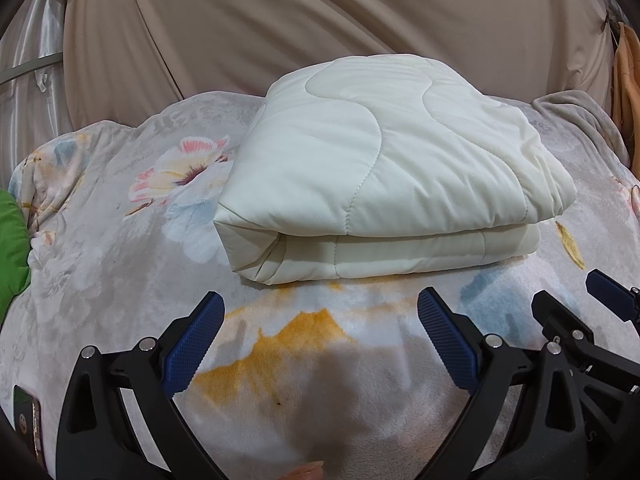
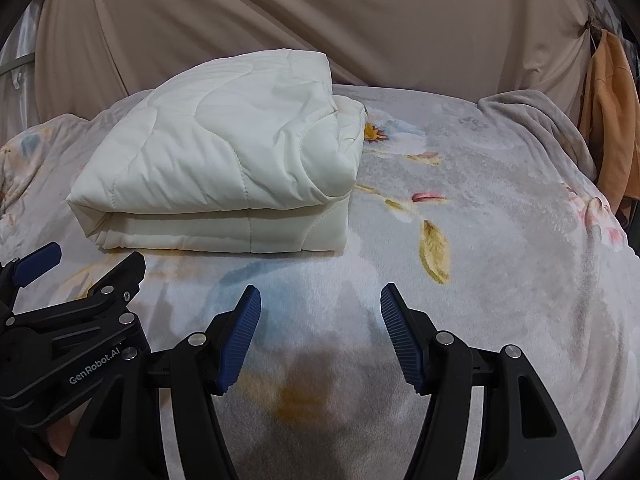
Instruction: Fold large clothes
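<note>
Both grippers (image 1: 320,300) (image 2: 320,296) spread, empty, short of folded quilt's (image 1: 376,168) near edge

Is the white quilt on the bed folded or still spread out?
Folded. The white quilt lies as a compact stack on the floral blanket, with layered edges visible along its near side.

Phone (image 1: 28,420) at the left wrist view's lower-left is cut by the frame edge and part-hidden behind the gripper arm. Green fabric (image 1: 12,240) cropped at the left edge, can't tell what it is. Orange cloth (image 2: 612,128) runs off the right edge. Quilt (image 1: 376,168) inner layers hidden inside the fold.
</note>
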